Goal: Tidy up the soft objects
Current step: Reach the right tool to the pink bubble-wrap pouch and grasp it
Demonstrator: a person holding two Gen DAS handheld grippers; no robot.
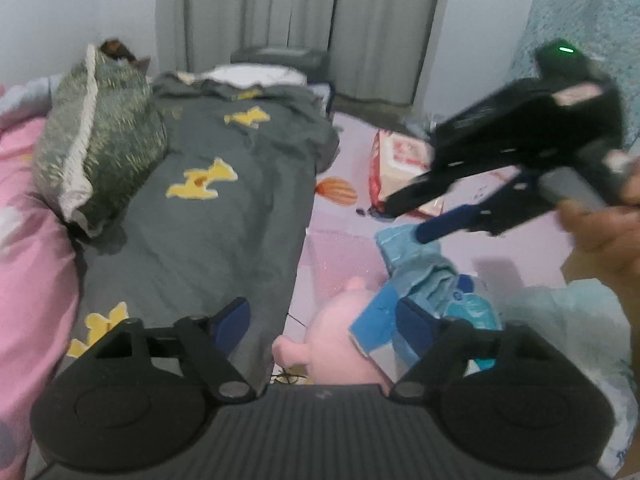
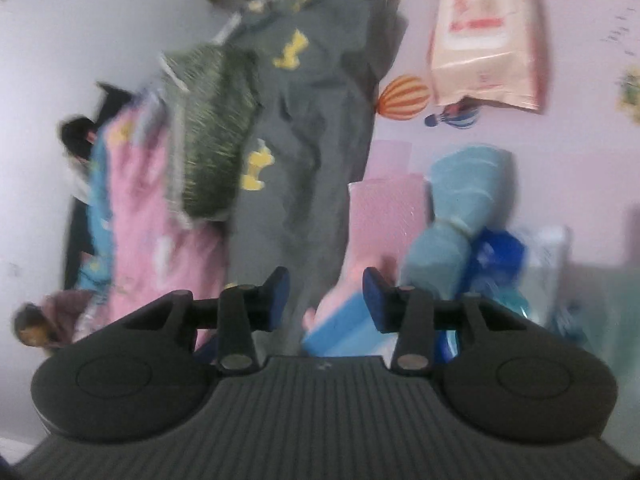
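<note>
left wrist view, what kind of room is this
Probably a bedroom: a grey duvet with yellow patches spread over a pink bedsheet, a green pillow on it, and grey curtains behind.

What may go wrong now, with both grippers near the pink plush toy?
The right hand-held gripper hangs open just beyond the left hand-held gripper; they might collide over the pink plush toy. The left one could also catch the blue plastic bag beside the toy.
</note>
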